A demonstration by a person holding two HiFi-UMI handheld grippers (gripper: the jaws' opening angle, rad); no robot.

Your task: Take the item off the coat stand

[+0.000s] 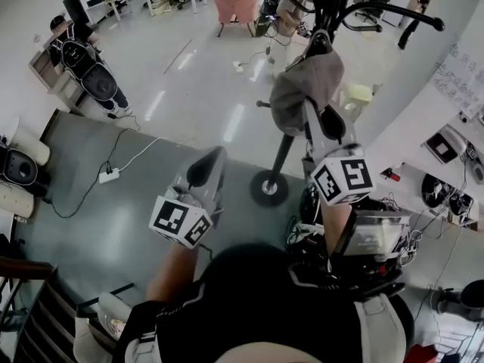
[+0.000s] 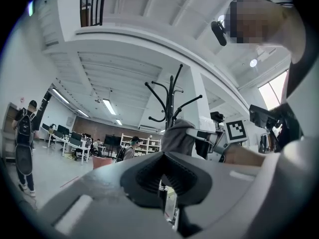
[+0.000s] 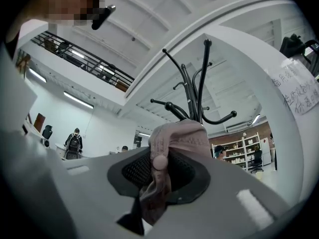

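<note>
A black coat stand (image 1: 269, 187) rises from a round base on the floor, its hooks spreading at the top (image 3: 199, 93). A grey-pink cap (image 1: 299, 89) hangs on the stand's pole. My right gripper (image 1: 311, 112) reaches up into the cap, and in the right gripper view its jaws (image 3: 157, 183) pinch the cap's cloth (image 3: 182, 138) with the top button between the pads. My left gripper (image 1: 215, 157) hangs lower and left of the stand, shut and empty (image 2: 167, 183). From there I see the cap (image 2: 177, 136) and the stand (image 2: 172, 98) ahead.
A pink armchair (image 1: 236, 7) stands at the back. Two black scooters (image 1: 91, 70) are parked at the left, with a power strip (image 1: 108, 175) and its cord on the floor. A cluttered desk (image 1: 446, 187) lies to the right. A person (image 2: 24, 143) stands far off.
</note>
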